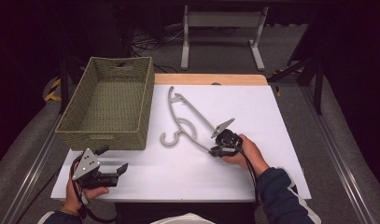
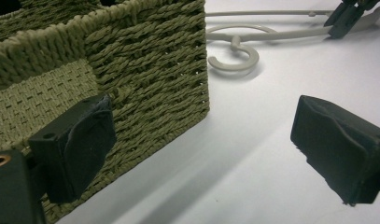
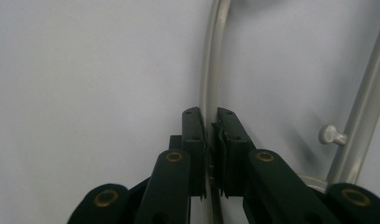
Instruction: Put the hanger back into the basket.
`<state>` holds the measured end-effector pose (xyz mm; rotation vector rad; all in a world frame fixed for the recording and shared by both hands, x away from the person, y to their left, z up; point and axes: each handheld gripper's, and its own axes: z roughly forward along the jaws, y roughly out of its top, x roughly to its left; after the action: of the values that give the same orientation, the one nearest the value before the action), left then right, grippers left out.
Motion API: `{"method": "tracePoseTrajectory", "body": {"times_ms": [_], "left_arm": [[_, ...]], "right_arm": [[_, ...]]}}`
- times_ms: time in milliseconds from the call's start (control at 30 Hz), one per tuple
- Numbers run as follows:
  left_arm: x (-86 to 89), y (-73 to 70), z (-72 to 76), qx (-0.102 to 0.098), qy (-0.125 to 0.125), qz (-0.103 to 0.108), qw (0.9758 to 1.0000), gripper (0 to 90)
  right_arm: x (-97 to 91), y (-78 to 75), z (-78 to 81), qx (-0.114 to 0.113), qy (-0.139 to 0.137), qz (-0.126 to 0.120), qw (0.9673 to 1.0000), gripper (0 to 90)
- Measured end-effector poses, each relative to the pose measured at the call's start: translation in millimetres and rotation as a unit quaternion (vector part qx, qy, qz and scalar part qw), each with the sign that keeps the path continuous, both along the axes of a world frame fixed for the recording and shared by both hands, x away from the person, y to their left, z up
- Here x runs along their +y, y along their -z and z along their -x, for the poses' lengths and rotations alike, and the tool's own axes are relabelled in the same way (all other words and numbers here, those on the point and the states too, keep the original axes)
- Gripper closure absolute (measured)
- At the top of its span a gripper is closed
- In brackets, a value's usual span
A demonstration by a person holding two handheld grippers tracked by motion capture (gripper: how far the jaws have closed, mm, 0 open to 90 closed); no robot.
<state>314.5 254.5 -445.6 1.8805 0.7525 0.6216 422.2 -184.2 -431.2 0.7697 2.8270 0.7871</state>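
While right gripper (image 1: pixel 219 145) clamps hanger (image 1: pixel 187 122) | left gripper (image 1: pixel 114 161) jaws spread, beside basket (image 1: pixel 108 105)

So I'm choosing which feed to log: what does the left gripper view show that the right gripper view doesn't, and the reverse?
Left gripper view: the woven basket close by, the hanger's hook lying on the white table, and the left gripper with its jaws wide apart, holding nothing. Right gripper view: the right gripper with its jaws closed on a thin bar of the hanger, plus a small peg. Both show the hanger and the table.
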Motion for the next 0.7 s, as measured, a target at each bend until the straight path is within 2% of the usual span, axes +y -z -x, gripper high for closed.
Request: {"method": "tracePoseTrajectory", "body": {"times_ms": [33, 100, 133, 200, 267, 300, 333, 367, 400, 433, 467, 500, 567, 600, 667, 700], "left_arm": [[-0.9, 0.0, -0.1, -0.001, 0.001, 0.0, 1.0, 7.5], [-2.7, -0.5, 0.2, -0.003, 0.001, 0.002, 1.0, 8.1], [-3.8, -0.6, 0.1, -0.003, -0.001, 0.01, 0.9999, 8.5], [-6.5, -2.4, -1.0, 0.002, 0.001, 0.019, 0.9998, 10.0], [-13.4, -3.5, -1.4, 0.001, 0.012, 0.017, 0.9998, 10.4], [-13.4, -3.5, -1.4, 0.001, 0.012, 0.017, 0.9998, 11.3], [-16.3, -4.3, -1.9, 0.003, 0.015, 0.019, 0.9997, 11.6], [-22.2, -5.9, -3.1, 0.004, 0.023, 0.027, 0.9994, 12.0], [-26.0, -7.2, -3.7, 0.002, 0.029, 0.027, 0.9992, 12.6], [-26.0, -7.2, -3.7, 0.002, 0.029, 0.027, 0.9992, 12.9], [-32.6, -9.6, -4.8, -0.001, 0.038, 0.024, 0.999, 12.9], [-36.4, -11.6, -5.9, -0.002, 0.047, 0.025, 0.9986, 13.2], [-45.5, -15.7, -9.6, -0.003, 0.062, 0.035, 0.9975, 14.2], [-49.6, -17.9, -11.9, -0.003, 0.067, 0.039, 0.997, 14.8], [-63.1, -23.6, -17.5, -0.003, 0.07, 0.043, 0.9966, 16.8], [-66.2, -25.9, -18.8, -0.002, 0.072, 0.042, 0.9965, 18.1]], "right_arm": [[-2.3, -1.5, 0.2, 0.002, 0.006, -0.024, 0.9997, 83.7], [-6.1, -4.0, 0.1, 0.005, 0.011, -0.049, 0.9987, 83.6], [-8.4, -4.9, 0.0, 0.007, 0.019, -0.067, 0.9976, 83.6], [-13.2, -5.8, -1.5, 0.008, 0.031, -0.093, 0.9952, 83.6], [-18.7, -7.0, -3.0, 0.013, 0.041, -0.132, 0.9903, 83.6], [-18.7, -7.0, -3.0, 0.013, 0.041, -0.132, 0.9903, 83.6], [-21.2, -8.8, -3.1, 0.01, 0.044, -0.146, 0.9883, 83.6], [-24.6, -12.2, -2.9, 0.007, 0.051, -0.177, 0.9829, 83.6], [-25.4, -13.5, -2.7, 0.005, 0.05, -0.185, 0.9814, 83.6], [-25.4, -13.5, -2.7, 0.005, 0.05, -0.185, 0.9814, 83.6], [-26.1, -15.6, -2.4, -0.002, 0.053, -0.198, 0.9787, 83.6], [-27.1, -19.0, -1.4, -0.004, 0.056, -0.224, 0.973, 83.6], [-26.9, -23.2, 0.3, -0.014, 0.052, -0.243, 0.9686, 83.6], [-26.8, -25.3, 1.8, -0.019, 0.051, -0.256, 0.9651, 83.6], [-25.7, -28.3, 4.7, -0.029, 0.049, -0.27, 0.9611, 83.6], [-25.2, -29.8, 6.1, -0.03, 0.051, -0.283, 0.9573, 83.6]]}}
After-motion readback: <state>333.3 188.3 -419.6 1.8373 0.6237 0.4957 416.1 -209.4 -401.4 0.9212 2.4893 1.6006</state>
